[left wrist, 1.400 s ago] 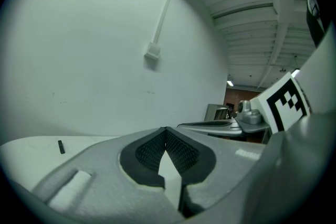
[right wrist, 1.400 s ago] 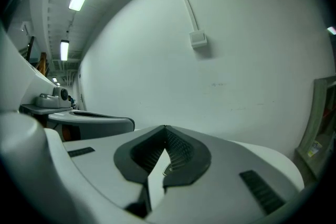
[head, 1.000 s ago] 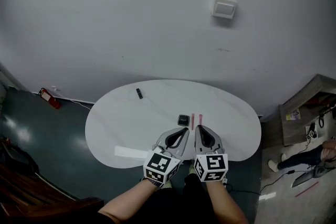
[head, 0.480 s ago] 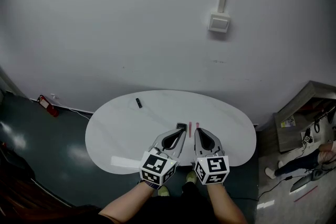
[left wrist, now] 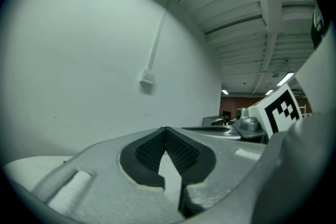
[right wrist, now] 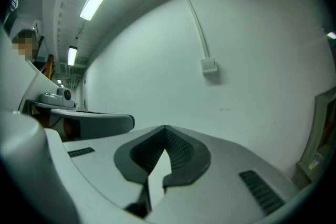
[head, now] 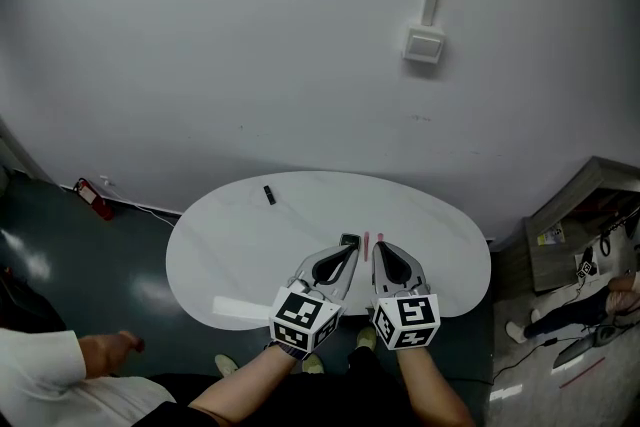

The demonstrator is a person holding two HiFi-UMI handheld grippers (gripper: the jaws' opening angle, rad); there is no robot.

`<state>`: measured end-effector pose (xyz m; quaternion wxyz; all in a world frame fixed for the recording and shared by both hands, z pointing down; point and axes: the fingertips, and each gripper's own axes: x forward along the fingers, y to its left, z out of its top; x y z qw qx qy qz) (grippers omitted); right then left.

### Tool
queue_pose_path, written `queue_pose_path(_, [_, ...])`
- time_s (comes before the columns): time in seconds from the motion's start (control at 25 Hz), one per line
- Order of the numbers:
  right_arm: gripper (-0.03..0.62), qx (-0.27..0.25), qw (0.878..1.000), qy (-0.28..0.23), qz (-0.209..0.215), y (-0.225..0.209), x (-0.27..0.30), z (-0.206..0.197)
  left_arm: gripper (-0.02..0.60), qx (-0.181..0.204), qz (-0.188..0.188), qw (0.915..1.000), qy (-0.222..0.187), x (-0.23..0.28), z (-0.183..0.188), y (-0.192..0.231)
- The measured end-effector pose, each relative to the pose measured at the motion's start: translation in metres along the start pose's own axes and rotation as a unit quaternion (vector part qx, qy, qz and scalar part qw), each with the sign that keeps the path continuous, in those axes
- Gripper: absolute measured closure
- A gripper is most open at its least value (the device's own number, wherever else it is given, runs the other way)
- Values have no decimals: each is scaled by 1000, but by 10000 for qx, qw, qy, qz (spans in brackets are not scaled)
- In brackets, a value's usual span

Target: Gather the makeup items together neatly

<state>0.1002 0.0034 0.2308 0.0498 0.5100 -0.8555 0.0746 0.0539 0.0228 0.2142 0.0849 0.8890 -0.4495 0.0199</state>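
Your left grey two-jaw gripper (left wrist: 166, 129): black ribbed pads (left wrist: 149, 152) meet at the tips, nothing between them. Beyond, plain white wall (left wrist: 79, 60) with small white switch box (left wrist: 147, 78), thin white conduit (left wrist: 157, 42) rising above it. Black-and-white marker cube (left wrist: 278, 108) at right.

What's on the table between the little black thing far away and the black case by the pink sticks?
Nothing. In the head view, the white table is bare between the little black thing and the black case.
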Motion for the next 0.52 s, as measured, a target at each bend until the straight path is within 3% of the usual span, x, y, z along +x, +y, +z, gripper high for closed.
queue_pose_path(0.52, [580, -42, 10000, 1, 15, 5, 3, 2, 572, -3, 65, 10000, -62, -3, 4, 5])
